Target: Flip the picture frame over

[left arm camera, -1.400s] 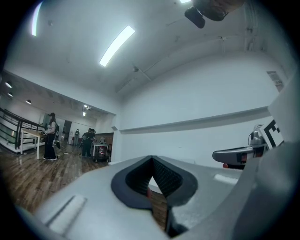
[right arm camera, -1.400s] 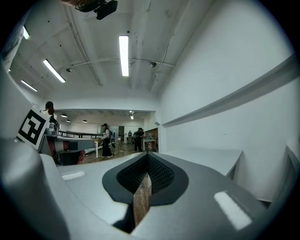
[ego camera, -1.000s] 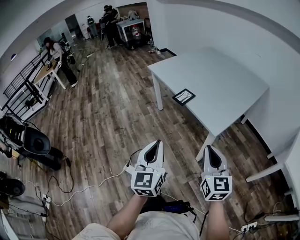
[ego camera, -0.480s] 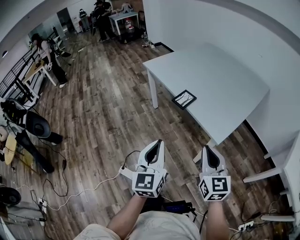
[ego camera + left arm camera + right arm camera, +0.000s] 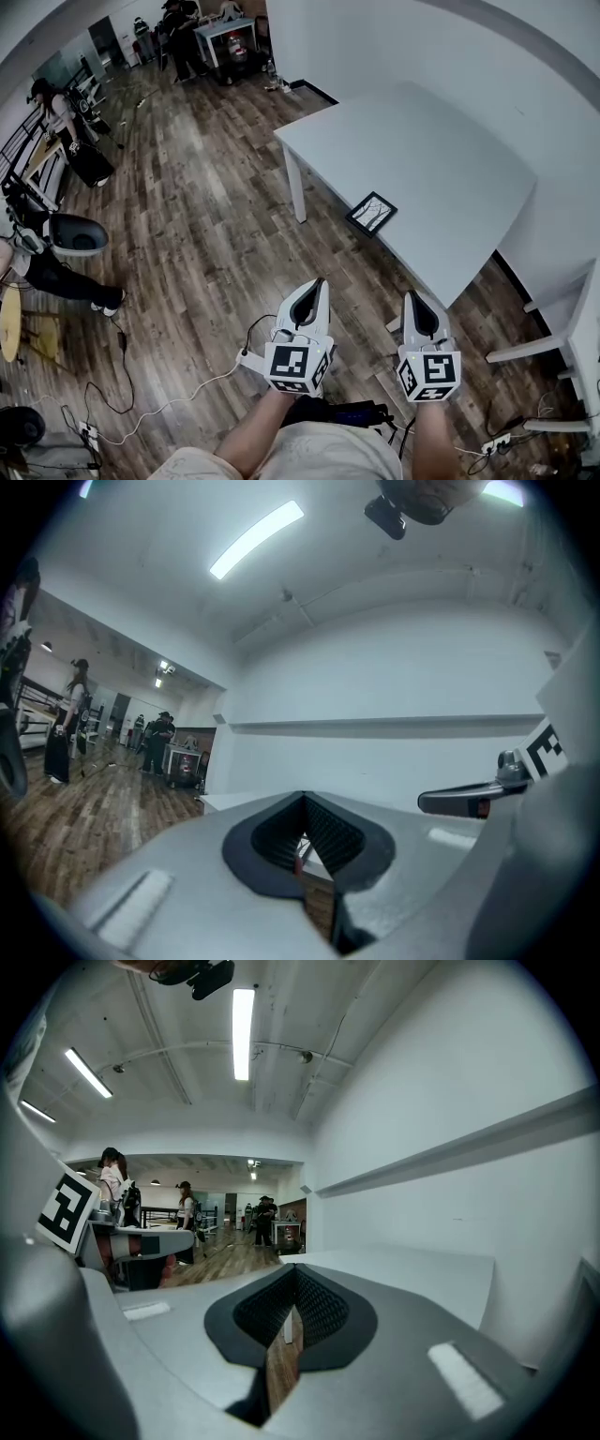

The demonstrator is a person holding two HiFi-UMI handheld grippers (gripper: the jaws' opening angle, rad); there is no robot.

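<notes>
The picture frame [image 5: 371,214], black-edged with a pale picture facing up, lies flat near the near-left edge of the white table [image 5: 441,150]. Both grippers hang over the wooden floor, short of the table and well below the frame in the head view. My left gripper [image 5: 313,286] is shut and empty, its jaws meeting at the tip [image 5: 305,803]. Beside it on the right, my right gripper [image 5: 413,300] is also shut with nothing in it [image 5: 295,1274]. The table's white top [image 5: 412,1274] stretches ahead of the right gripper.
The table's leg [image 5: 293,192] stands at its left corner. Cables [image 5: 178,394] and a power strip [image 5: 495,442] lie on the floor near my feet. A white chair [image 5: 553,328] is at the right. Several people [image 5: 56,122] stand far off at the left and back.
The whole view has shifted towards the table, so the frame sits lower and closer in the head view. Both grippers keep the same shut pose in front of me.
</notes>
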